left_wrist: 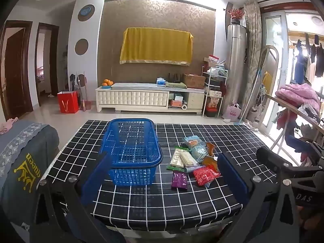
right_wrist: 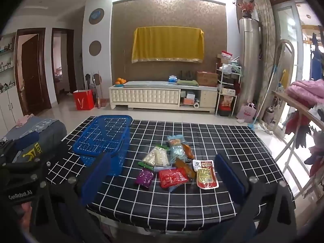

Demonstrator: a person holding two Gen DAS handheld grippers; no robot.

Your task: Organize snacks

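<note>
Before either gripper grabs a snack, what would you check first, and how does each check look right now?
1. Blue basket upright and empty: ok.
2. Snack packets piled on the table beside the basket, none inside: ok.
3. Left gripper open, holding nothing: ok.
4. Right gripper open, holding nothing: ok.
5. Red and yellow packet lies apart from the pile, easiest to pick: ok.
6. Packets overlap in the pile, so one may drag another: not ok.

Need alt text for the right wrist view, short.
Open right hand-held gripper hovers above a pile of small plastic snack packets on a black grid-pattern tablecloth; an empty blue plastic mesh basket sits left of the pile.
</note>
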